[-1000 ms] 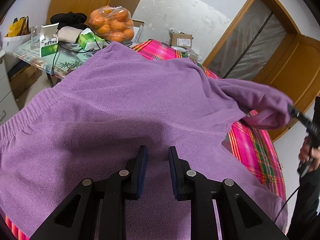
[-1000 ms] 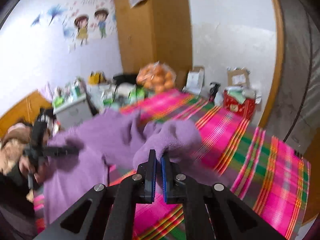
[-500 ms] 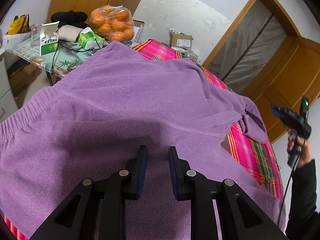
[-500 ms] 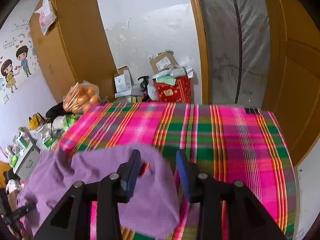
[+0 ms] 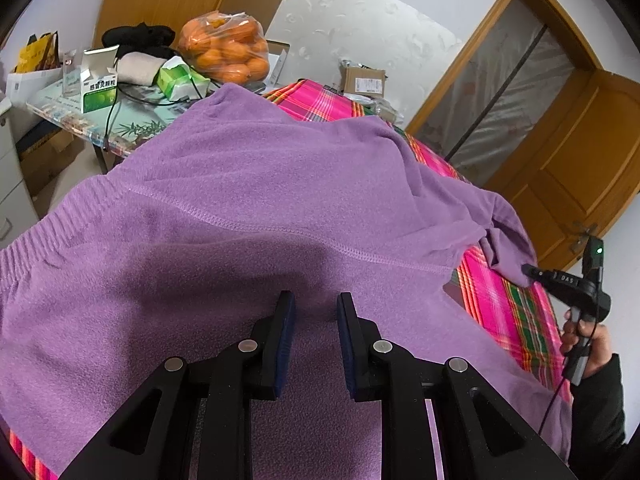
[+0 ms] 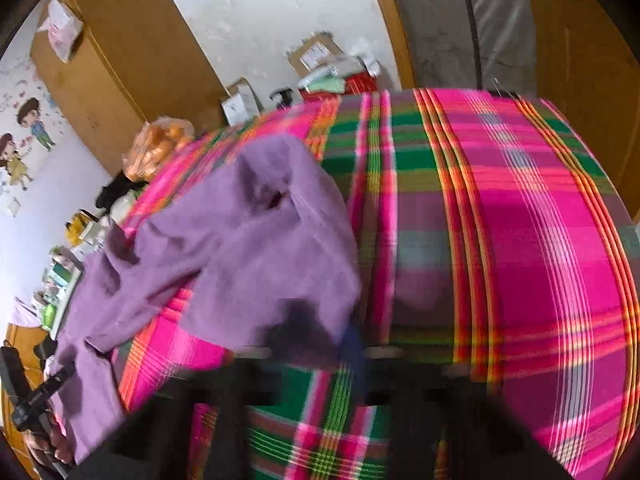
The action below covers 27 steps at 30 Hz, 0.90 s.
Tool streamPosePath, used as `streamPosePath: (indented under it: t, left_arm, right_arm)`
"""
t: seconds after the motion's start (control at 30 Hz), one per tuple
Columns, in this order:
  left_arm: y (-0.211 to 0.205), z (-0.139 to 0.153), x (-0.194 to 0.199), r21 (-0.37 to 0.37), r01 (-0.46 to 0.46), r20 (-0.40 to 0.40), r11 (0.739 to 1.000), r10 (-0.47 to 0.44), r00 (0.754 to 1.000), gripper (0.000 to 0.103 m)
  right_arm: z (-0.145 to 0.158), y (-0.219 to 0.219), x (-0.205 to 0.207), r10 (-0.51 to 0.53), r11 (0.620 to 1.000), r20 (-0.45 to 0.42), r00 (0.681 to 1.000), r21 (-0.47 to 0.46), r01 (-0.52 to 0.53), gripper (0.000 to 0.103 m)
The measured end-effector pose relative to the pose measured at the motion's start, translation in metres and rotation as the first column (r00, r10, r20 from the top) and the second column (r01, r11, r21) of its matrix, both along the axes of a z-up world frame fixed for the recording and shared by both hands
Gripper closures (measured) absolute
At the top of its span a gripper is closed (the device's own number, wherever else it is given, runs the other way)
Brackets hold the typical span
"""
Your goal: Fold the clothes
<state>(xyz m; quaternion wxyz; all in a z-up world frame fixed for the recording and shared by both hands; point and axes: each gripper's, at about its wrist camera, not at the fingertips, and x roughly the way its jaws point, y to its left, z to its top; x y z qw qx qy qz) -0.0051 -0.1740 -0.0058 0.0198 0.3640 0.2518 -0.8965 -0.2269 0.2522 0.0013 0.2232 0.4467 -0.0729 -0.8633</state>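
Observation:
A purple fleece garment [image 5: 248, 184] hangs spread from my left gripper [image 5: 315, 300], which is shut on a thick fold of it near the ribbed band. Its far part drapes onto the bed's pink and green plaid cover [image 5: 508, 308]. In the left wrist view my right gripper [image 5: 527, 269] has its tip at the garment's narrow end, low over the bed and shut on it. The right wrist view is blurred: the garment [image 6: 248, 248] lies rumpled on the cover [image 6: 500, 220] and reaches my right gripper [image 6: 352, 352]. My left gripper [image 6: 52, 380] shows at the lower left.
A glass-topped side table [image 5: 132, 120] to the left of the bed holds a bag of oranges [image 5: 224, 52], boxes and cables. Cardboard boxes [image 5: 362, 82] stand at the bed's far end. A wooden door [image 5: 580, 160] is at the right. A person's hand [image 5: 588, 340] holds the right gripper.
The right gripper let go of the raised narrow end, which fell onto the bed. It then rolled, came down and shut on that end again. The left gripper kept still.

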Motion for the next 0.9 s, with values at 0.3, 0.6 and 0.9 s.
streamPosePath:
  t: [0.3, 0.6, 0.9]
  left_arm:
    - [0.0, 0.0, 0.0, 0.003, -0.005, 0.0, 1.0, 0.005, 1.0, 0.081]
    - [-0.001, 0.0, -0.001, 0.001, -0.007, 0.001, 1.0, 0.007, 1.0, 0.081]
    - [0.007, 0.003, -0.003, -0.057, -0.004, 0.018, 0.998, 0.005, 1.0, 0.081]
  right_arm:
    - [0.097, 0.006, -0.001, -0.004, 0.918, -0.362, 0.932, 0.368, 0.146, 0.1]
    - [0.101, -0.011, 0.002, 0.134, 0.66, -0.485, 0.864, 0.694, 0.287, 0.099]
    - [0.038, 0.037, 0.02, 0.113, 0.758, -0.163, 0.98, 0.652, 0.021, 0.083]
